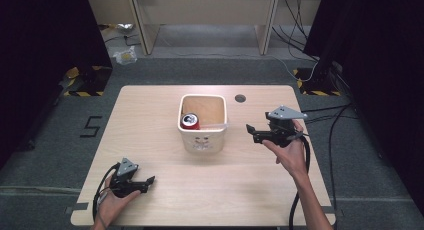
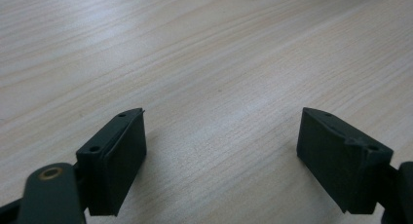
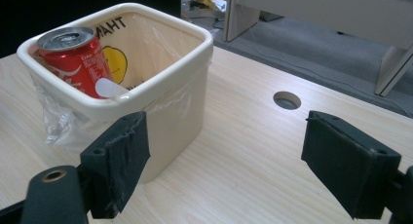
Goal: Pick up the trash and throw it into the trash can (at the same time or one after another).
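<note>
Left claw [image 1: 145, 182] agape, right claw [image 1: 252, 131] agape

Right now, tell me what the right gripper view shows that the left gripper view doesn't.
Right gripper view: a cream bin with a clear liner, a red can standing inside it, a round hole in the table, and floor and furniture beyond. Left gripper view: bare wood grain close up between the left tool. Both: the wooden table and two black jaws spread wide, as on the right tool.

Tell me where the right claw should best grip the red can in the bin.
Probably from above, across its upper body under the silver top: the red can stands upright in a corner of the cream bin, walls blocking side approach. The right claw is open beside the bin.
</note>
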The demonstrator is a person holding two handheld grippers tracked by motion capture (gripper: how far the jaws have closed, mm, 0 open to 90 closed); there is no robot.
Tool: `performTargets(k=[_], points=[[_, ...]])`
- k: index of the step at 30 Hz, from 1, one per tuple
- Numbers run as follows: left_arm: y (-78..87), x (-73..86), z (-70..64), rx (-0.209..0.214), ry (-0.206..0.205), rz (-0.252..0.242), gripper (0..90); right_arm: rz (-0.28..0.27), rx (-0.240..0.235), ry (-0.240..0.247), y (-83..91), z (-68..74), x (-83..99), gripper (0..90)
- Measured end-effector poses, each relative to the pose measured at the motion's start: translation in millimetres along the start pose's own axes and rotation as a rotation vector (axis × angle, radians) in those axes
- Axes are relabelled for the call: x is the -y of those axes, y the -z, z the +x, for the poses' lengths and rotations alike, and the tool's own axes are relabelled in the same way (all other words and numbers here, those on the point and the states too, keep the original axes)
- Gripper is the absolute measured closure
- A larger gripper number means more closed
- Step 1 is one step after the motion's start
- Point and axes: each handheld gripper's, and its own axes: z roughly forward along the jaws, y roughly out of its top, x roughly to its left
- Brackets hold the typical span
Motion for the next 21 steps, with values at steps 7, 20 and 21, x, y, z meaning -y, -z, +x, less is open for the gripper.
performTargets(k=[7,20,21], points=[[0.0,0.0,0.0,0.0,0.0,0.0,17.4,-0.012,0.001,0.002,5.3,3.8,5.1,17.5],[0.0,0.0,0.0,0.0,0.001,-0.001,17.4,0.001,-0.001,0.016,6.9,11.2,20.1,17.5],[0.0,0.0,-0.1,0.0,0.001,0.0,17.4,0.006,-0.001,0.017,6.8,12.1,21.4,17.5]])
